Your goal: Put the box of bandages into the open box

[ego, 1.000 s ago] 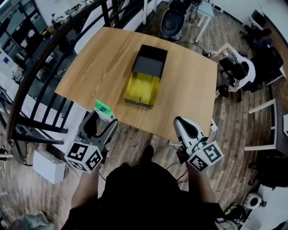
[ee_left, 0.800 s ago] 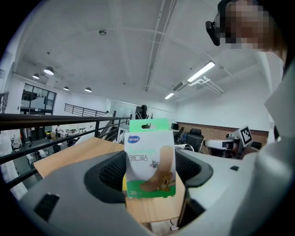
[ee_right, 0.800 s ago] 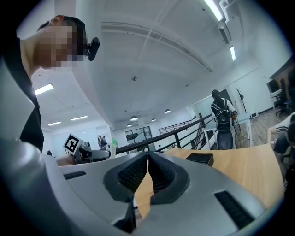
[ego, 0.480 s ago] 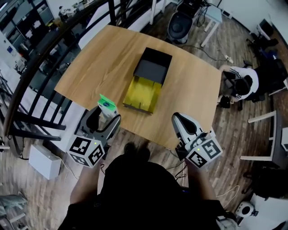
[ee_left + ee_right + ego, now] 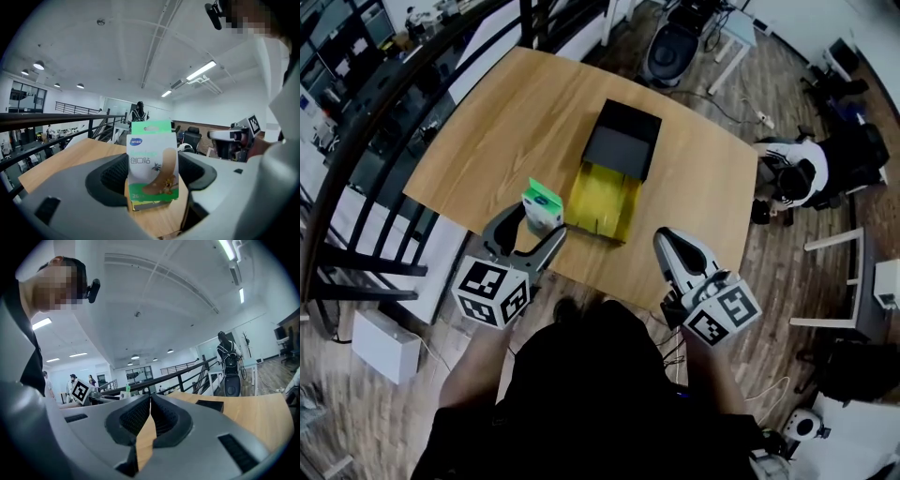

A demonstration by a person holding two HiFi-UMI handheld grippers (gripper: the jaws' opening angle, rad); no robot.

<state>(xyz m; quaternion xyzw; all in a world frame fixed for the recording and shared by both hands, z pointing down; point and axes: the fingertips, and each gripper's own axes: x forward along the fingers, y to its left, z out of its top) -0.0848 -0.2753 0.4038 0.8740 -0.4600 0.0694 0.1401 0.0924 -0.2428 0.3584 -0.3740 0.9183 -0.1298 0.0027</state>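
While in tool [image 5: 152, 180], one bandage box [image 5: 153, 161]

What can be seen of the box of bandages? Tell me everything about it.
The box of bandages is a small cardboard carton, white with a green top flap and a green bottom band. Its face carries a blue logo and a picture of a tan plaster strip. It stands upright, clamped at both sides by the left tool, over the wooden table's near edge, just left of the open box.
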